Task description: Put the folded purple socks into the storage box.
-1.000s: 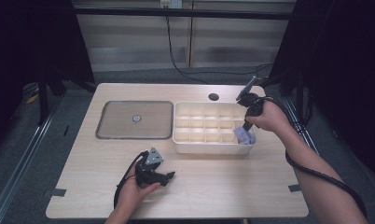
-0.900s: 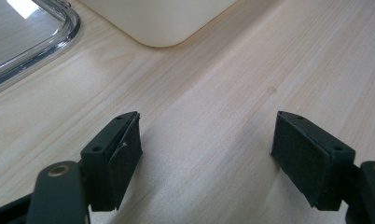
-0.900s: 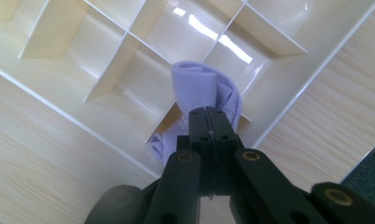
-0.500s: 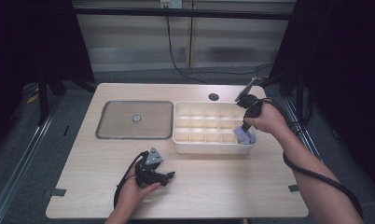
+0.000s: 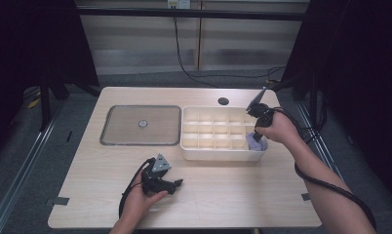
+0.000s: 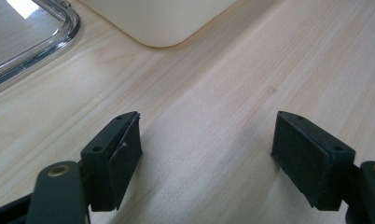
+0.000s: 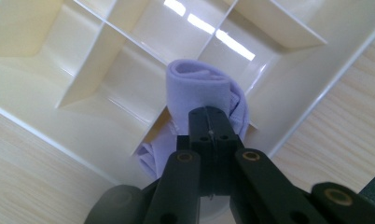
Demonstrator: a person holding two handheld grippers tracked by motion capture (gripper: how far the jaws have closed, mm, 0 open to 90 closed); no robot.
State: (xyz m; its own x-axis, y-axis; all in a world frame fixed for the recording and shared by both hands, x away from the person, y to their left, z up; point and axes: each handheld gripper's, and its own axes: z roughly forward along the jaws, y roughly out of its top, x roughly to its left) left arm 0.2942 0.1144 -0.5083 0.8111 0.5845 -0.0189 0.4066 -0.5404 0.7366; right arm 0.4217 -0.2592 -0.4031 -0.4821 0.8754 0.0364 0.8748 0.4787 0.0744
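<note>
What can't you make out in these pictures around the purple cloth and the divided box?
- Cloth: its lower part is hidden by the right gripper in the right gripper view.
- Cloth's compartment floor: covered by the cloth.
- Divided box: cut off by the top edge of the left gripper view.

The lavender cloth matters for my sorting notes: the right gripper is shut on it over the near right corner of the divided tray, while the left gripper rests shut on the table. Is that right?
Not quite. The left gripper is open: the left gripper view shows its jaws wide apart over bare table. The rest holds: the right gripper is shut on the lavender cloth at the near right corner of the divided tray.
</note>
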